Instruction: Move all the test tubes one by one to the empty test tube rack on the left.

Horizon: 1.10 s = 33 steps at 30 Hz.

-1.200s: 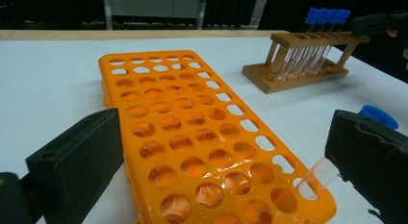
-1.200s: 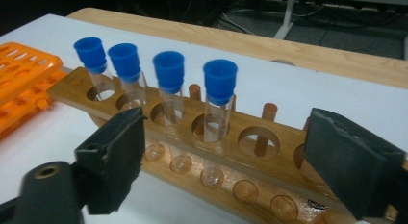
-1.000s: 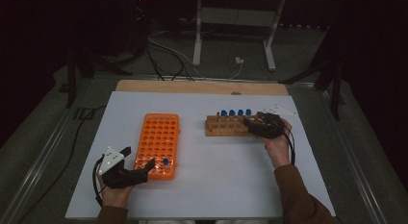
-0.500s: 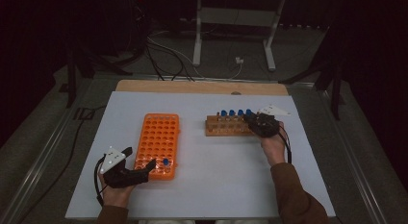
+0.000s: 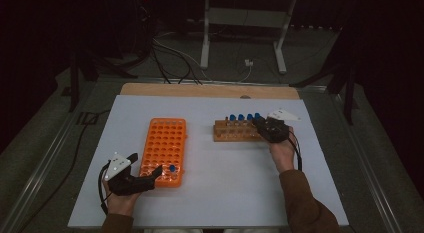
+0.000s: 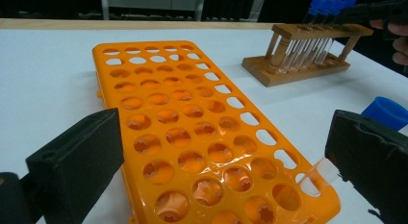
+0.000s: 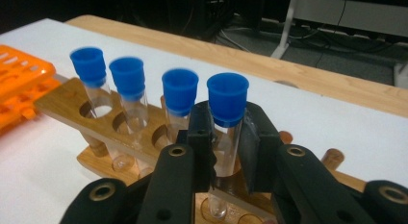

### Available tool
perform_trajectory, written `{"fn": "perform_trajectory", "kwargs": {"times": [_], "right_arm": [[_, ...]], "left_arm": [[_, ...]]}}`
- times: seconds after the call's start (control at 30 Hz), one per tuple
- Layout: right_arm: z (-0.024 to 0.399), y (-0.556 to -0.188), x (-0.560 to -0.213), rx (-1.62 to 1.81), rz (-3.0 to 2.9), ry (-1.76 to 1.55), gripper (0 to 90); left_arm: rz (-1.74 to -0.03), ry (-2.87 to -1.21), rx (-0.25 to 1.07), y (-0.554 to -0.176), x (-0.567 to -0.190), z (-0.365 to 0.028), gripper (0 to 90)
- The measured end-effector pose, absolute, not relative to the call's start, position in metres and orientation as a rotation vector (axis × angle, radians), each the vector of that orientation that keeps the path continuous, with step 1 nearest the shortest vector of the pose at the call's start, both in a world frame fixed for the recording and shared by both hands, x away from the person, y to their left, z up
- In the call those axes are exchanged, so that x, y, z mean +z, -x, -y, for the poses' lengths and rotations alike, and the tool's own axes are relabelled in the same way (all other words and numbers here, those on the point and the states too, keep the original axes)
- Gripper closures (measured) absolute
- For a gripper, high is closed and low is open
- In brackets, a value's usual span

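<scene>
As it stands racked, the unlabelled tube (image 7: 226, 132) sits clamped in the right claw (image 7: 225, 137).

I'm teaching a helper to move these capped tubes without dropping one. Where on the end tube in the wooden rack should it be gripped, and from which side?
Grip the end tube on its clear glass just under the blue cap, coming from the rack's open end. It stands upright with its lower part inside the wooden rack, so only that neck is free. The right claw is shut there now.

An orange rack (image 5: 164, 149) lies left on the white table (image 5: 225, 193). The left gripper (image 5: 145, 174) rests at its near end. The right gripper (image 5: 261, 124) meets the wooden rack (image 5: 235, 130).
</scene>
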State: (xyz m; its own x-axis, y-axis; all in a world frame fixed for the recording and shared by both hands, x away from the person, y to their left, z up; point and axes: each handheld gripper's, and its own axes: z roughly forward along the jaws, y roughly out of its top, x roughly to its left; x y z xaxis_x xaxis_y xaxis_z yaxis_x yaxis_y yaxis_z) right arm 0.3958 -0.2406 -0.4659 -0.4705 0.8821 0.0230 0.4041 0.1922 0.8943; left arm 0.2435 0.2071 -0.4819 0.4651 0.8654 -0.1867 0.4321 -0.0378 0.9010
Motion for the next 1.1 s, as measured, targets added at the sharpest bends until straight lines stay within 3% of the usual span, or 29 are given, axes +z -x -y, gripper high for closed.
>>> {"fn": "perform_trajectory", "kwargs": {"times": [1.1], "right_arm": [[0.244, -0.359, -0.403, 1.410, -1.899, -1.048, 77.2]], "left_arm": [[-1.161, -1.609, 0.523, -0.241, -0.479, -0.210, 0.8]]}}
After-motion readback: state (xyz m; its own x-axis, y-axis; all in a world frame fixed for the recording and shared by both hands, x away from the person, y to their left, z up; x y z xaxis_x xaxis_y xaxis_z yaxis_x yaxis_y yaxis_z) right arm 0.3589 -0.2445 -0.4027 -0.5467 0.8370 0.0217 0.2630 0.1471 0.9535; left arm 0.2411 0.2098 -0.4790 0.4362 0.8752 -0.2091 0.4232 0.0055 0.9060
